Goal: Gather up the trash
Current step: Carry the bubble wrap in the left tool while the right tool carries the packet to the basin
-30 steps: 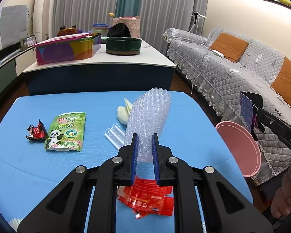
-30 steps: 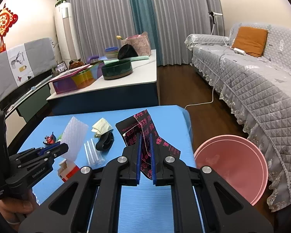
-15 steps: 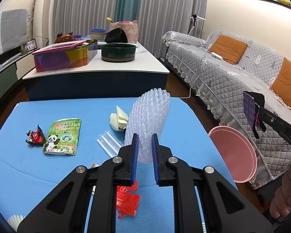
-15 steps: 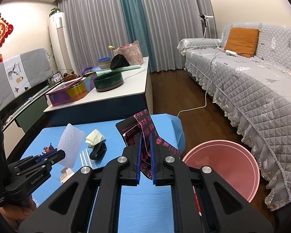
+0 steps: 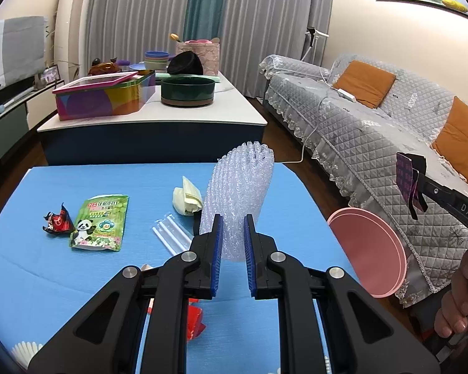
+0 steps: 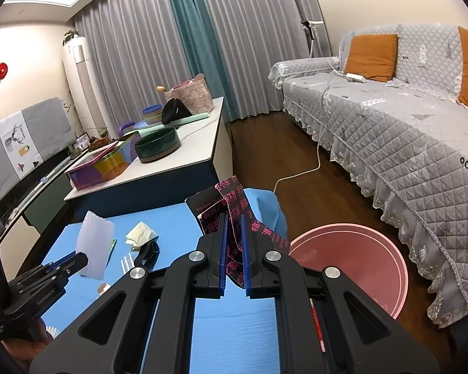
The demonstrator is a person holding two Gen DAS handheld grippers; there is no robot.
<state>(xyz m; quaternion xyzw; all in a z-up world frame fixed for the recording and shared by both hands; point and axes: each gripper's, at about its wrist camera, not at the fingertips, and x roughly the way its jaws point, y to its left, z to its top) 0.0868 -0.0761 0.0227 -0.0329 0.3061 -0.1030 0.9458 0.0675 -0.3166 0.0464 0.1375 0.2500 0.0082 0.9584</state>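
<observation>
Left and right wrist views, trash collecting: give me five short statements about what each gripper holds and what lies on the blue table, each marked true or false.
1. The left gripper is shut on a piece of bubble wrap. True.
2. The right gripper is empty. False: it is shut on a black wrapper with pink print.
3. The pink bin stands on the blue table. False: it stands on the floor beside the table, in front of the sofa.
4. A green panda packet lies flat on the table. True.
5. The clear plastic tubes are inside the pink bin. False: they lie on the table near the bubble wrap.
</observation>
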